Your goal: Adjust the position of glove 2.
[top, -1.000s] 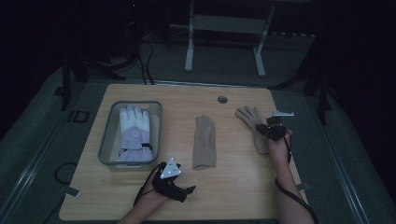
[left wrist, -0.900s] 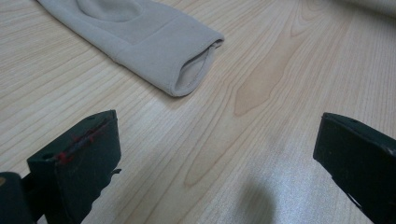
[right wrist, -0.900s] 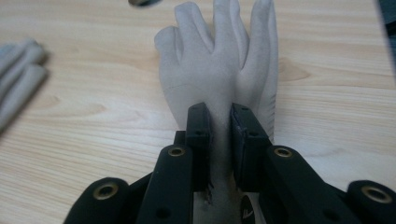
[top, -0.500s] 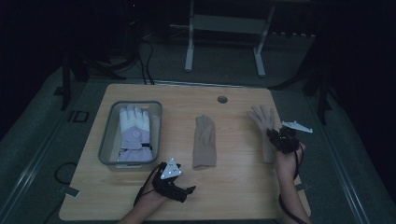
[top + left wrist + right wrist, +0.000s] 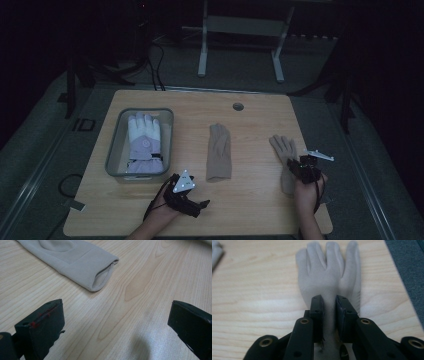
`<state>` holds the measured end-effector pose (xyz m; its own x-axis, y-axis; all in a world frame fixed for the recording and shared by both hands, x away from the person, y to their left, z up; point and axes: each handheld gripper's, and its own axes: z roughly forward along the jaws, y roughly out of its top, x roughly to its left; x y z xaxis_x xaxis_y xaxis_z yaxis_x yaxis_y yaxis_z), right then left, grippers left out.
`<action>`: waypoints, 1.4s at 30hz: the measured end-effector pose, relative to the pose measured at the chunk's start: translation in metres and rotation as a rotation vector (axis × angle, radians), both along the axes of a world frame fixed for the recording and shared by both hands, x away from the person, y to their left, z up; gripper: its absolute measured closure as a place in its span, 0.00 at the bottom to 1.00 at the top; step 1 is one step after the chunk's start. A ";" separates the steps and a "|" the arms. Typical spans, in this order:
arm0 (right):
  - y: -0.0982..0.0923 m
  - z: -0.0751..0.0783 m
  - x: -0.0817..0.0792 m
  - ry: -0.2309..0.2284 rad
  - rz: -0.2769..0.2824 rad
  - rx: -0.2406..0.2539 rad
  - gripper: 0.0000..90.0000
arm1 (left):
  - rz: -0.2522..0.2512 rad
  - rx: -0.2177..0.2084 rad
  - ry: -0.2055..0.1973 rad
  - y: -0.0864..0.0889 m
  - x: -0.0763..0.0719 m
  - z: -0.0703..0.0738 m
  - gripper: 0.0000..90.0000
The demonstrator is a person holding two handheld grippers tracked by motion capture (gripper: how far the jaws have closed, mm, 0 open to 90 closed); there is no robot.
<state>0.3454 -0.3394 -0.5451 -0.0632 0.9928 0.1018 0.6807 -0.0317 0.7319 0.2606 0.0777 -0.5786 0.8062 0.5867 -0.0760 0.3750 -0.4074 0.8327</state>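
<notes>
My right gripper [image 5: 329, 305] sits over the wrist of the flat beige fabric glove [image 5: 329, 272] lying near the right edge of the light wooden table [image 5: 250, 210]. In the right gripper view its jaws stand close together with a narrow band of the glove's cuff between them; the cloth looks pinched there, and the glove's fingers spread away beyond the jaw tips. The jaws have just been easing slightly apart, with the cuff between them. From the high view the right gripper [image 5: 306, 167] is on the near end of that glove [image 5: 284, 150], fingers pointing away from me.

My left gripper [image 5: 117, 322] has its jaws spread wide with nothing between them, only bare tabletop. The open cuff of a second beige fabric glove [image 5: 75, 262] lies just ahead of the left jaw, not touching it. In the high view this glove [image 5: 219, 150] rests mid-table, and the left gripper [image 5: 192, 202] is near its cuff end, beside the clear plastic bin [image 5: 117, 150] holding a white and lilac padded glove [image 5: 144, 142].
</notes>
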 end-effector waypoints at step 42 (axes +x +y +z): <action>-0.030 -0.007 0.017 0.003 0.415 -0.156 0.80 | 0.000 0.004 0.008 0.000 0.001 0.000 0.01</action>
<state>0.3623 -0.3696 -0.5518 -0.4596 0.8869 -0.0467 0.6147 0.3556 0.7041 0.2621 0.0775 -0.5787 0.8058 0.5868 -0.0797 0.3812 -0.4110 0.8281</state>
